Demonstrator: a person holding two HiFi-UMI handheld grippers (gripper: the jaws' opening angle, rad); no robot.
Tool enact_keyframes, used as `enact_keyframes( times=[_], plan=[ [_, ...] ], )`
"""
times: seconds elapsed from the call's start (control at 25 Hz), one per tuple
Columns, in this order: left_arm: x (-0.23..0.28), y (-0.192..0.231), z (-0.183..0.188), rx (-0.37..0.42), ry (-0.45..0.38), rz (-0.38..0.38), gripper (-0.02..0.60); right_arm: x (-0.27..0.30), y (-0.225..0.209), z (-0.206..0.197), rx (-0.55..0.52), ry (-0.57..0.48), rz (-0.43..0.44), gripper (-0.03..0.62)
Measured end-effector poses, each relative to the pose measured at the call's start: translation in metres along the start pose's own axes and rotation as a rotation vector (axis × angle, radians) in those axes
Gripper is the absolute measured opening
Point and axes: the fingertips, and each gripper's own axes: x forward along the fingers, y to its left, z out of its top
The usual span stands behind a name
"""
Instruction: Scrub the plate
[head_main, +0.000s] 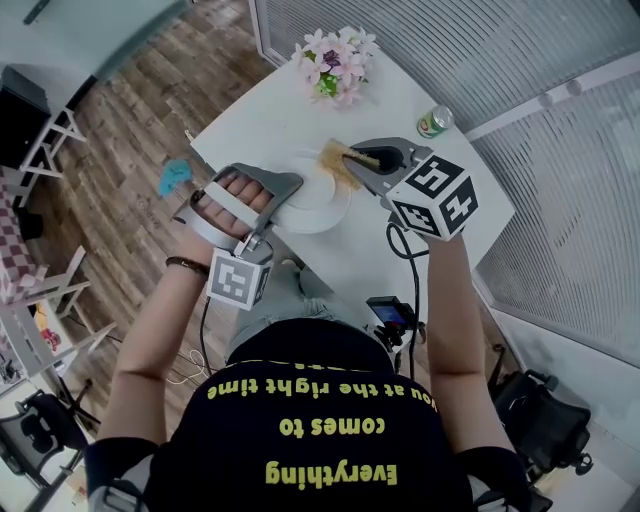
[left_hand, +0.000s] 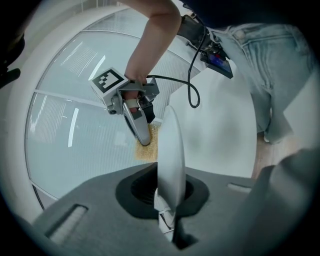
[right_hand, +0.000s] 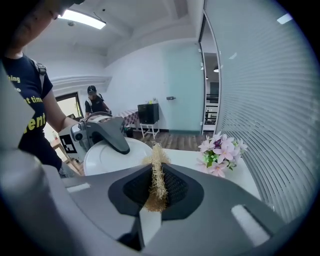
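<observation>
There are two grippers, one in each of the person's hands, and between them one plate and one scrubbing pad. Nearest the person, the left gripper (head_main: 280, 190) (left_hand: 167, 200) has its jaws nearly together, clamped on the near rim of the white plate (head_main: 315, 195) (left_hand: 171, 150). The plate shows edge-on in that gripper's own view and sits over the near part of the white bench (head_main: 250, 130).

Just beyond it, the right gripper (head_main: 355, 158) (right_hand: 155, 195) has its jaws a little apart and pinched on the tan, fibrous scrubbing pad (head_main: 338, 160) (right_hand: 158, 175) (left_hand: 147, 147), which stands up between them. The pad lies at the plate's far right rim. No view shows whether it presses on the plate.

Farther back on the bench stand one bunch of pink flowers (head_main: 335, 65) (right_hand: 217, 152) and, well apart to the right, one green can (head_main: 435, 121). One blue object (head_main: 178, 174) lies on the wooden floor (head_main: 130, 140) left of the bench.
</observation>
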Motion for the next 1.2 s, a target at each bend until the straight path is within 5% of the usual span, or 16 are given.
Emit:
enact_keyframes(
  times=[0.64,1.2],
  plan=[
    [0.001,-0.007,-0.002,0.065,-0.016,-0.018,0.009,0.013,0.038,0.022,-0.097,0.011,0.101,0.034],
    [0.002,-0.005,0.009,0.107,-0.045,-0.018,0.009,0.017,0.005,-0.003,-0.048,0.078,0.038,0.034]
  ],
)
